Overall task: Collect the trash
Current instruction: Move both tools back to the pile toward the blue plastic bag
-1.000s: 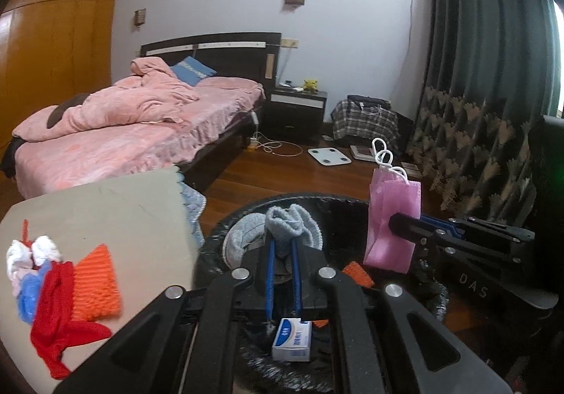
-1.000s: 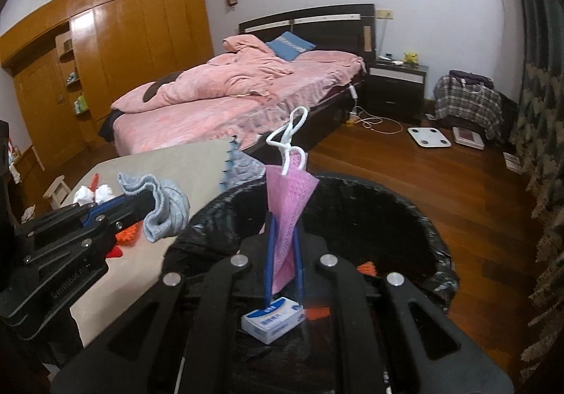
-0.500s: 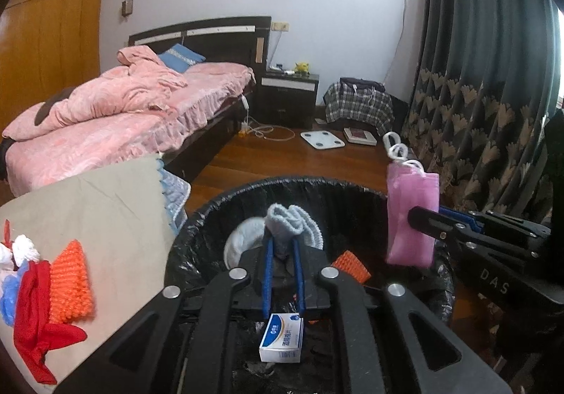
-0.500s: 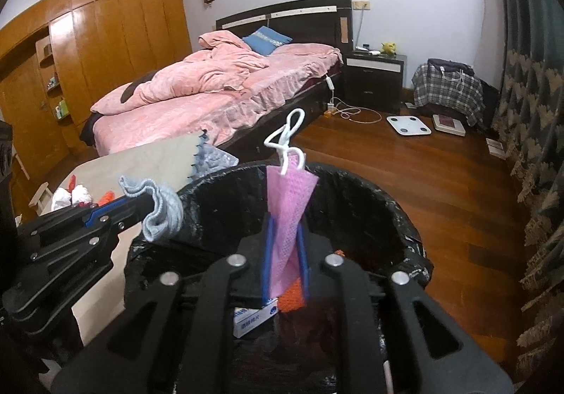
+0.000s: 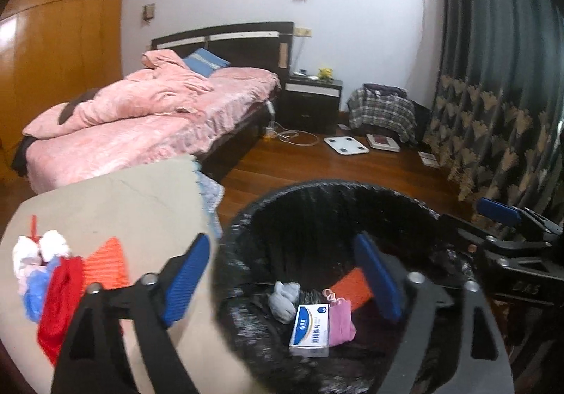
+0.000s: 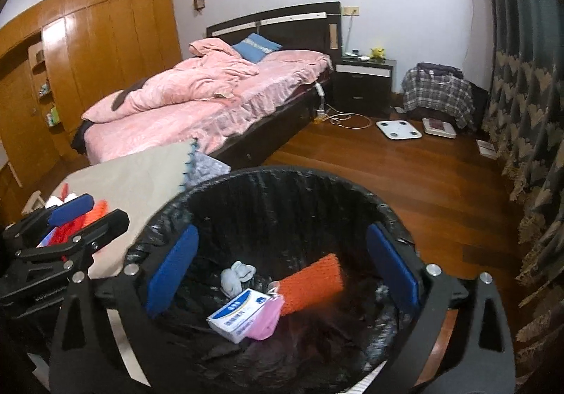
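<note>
Bedroom floor of reddish wood (image 6: 405, 182) carries a round bin lined with a black bag (image 6: 282, 179), standing just beside a low table under a beige cloth (image 5: 116, 203). Down in the bin lie a small grey sock (image 6: 237, 275), a white and blue box (image 6: 237, 315), a pink bag (image 6: 268, 318) touching the box's right side, and an orange knitted piece (image 6: 312, 283) leaning behind them. Both grippers hang over the bin's near rim. The left gripper (image 5: 287, 274) has its blue pads (image 5: 188, 274) spread wide and its jaws are opening, with nothing between them; its left pad stands over the table edge, its right one over the bin. The right gripper (image 6: 280, 272) likewise has its jaws opening, wide apart and empty, framing the bin's inside. On the cloth sit more scraps: white crumpled tissue (image 5: 53, 246), a blue piece (image 5: 35, 291), a red cloth (image 5: 58, 302) and another orange knitted piece (image 5: 107, 265), close together. Beyond the table stands a bed with pink bedding (image 6: 211, 101), a dark nightstand (image 6: 363, 85), a white scale (image 6: 398, 129) on the floor, and patterned curtains (image 6: 528, 112) at right
</note>
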Demonstrator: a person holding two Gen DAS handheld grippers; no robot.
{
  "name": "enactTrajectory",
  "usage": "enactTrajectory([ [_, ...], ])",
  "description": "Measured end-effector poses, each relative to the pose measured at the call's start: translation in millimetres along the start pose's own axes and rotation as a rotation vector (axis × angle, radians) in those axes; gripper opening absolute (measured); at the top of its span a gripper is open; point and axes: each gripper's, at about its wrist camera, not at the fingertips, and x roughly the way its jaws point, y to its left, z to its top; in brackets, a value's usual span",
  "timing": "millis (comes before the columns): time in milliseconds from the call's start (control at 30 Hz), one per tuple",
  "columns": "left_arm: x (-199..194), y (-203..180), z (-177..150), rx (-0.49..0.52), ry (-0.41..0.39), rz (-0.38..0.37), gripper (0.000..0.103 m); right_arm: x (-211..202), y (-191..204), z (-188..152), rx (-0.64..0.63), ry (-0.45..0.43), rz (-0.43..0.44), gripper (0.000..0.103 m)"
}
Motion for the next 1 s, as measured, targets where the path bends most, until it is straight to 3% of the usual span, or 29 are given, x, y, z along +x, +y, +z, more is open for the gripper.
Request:
enactTrajectory([
  [67, -8, 11, -2, -0.005, -0.012, 0.047, 0.094, -1, 7, 2, -0.005, -0.003, 0.01, 0.098],
  [533, -52, 99, -28, -0.093, -0.02, 0.294, 0.096, 22, 89, 13, -0.097, -0.006, 0.105, 0.098],
  [1000, -69, 197, -54, -0.188, -0.011, 0.467, 0.093, 59, 175, 11, -0.167, 0.004, 0.213, 0.098],
])
